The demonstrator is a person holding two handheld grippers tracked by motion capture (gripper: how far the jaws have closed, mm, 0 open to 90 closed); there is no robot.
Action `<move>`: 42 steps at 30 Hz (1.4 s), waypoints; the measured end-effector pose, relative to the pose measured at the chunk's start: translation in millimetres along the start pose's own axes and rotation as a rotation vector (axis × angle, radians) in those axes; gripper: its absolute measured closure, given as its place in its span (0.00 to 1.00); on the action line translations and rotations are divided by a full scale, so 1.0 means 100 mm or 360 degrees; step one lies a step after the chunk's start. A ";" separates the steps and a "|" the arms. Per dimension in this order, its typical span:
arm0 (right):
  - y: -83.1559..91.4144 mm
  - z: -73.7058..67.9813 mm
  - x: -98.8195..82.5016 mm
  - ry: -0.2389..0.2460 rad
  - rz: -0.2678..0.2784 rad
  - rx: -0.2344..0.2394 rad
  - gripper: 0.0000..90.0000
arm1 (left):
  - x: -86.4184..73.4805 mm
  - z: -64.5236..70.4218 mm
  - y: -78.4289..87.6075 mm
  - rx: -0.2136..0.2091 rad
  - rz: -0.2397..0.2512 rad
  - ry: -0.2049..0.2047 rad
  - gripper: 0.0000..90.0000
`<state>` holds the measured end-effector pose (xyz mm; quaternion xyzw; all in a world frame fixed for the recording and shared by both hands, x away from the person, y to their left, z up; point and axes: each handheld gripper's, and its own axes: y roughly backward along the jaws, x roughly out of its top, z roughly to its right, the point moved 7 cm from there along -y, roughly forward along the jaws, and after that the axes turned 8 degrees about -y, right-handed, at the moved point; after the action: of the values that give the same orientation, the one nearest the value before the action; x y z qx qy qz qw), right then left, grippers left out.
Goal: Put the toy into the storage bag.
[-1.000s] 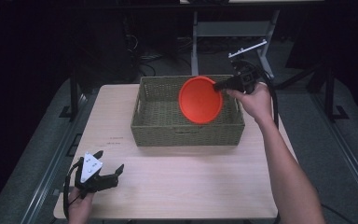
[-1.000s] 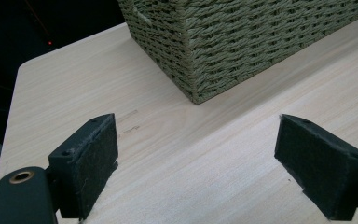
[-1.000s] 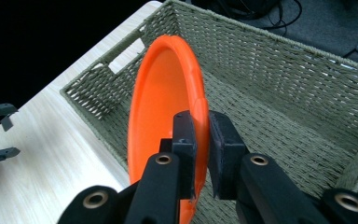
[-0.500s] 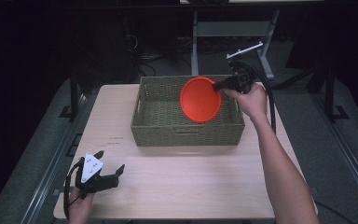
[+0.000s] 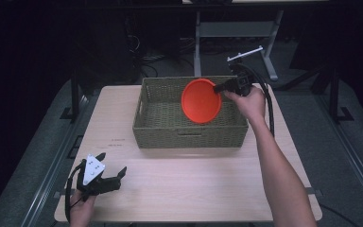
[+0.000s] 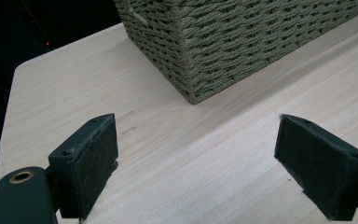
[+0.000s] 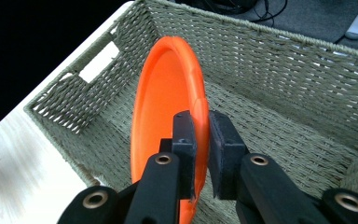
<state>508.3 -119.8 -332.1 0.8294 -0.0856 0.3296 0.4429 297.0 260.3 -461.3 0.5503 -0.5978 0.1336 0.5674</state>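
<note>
An orange plate (image 5: pixel 201 100) (image 7: pixel 168 102) hangs on edge over the inside of a green woven basket (image 5: pixel 160 127) (image 7: pixel 279 70). My right gripper (image 5: pixel 221 87) (image 7: pixel 200 140) is shut on the plate's rim, held above the basket's right end. My left gripper (image 5: pixel 109 176) (image 6: pixel 196 158) rests open at the table's front left corner with nothing between its pads (image 6: pixel 91 154). In the left gripper view the basket's near corner (image 6: pixel 191 51) stands ahead of the jaws.
The light wooden table (image 5: pixel 194 184) has bare room in front of the basket. A cable (image 5: pixel 269 109) trails from my right gripper. A metal stand (image 5: pixel 264 52) and dark floor lie behind the table.
The right gripper and the plate have shifted slightly toward the far side of the basket. The left gripper has not moved.
</note>
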 end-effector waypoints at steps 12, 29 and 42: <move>-0.19 0.03 -0.06 -0.0036 -0.0049 -0.0028 0.91 | 0.00 -0.01 0.00 0.0002 -0.0002 -0.0003 0.14; -0.40 0.10 -0.19 -0.0051 -0.0116 -0.0039 0.90 | 0.00 0.01 0.00 -0.0009 -0.0009 -0.0010 0.14; -0.53 0.15 -0.28 -0.0046 -0.0198 -0.0063 0.90 | 0.00 0.00 0.00 -0.0004 -0.0003 -0.0006 0.14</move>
<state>516.5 -104.1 -391.3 0.8289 -0.0466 0.2875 0.4775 296.7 259.9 -461.5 0.5505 -0.5984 0.1312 0.5672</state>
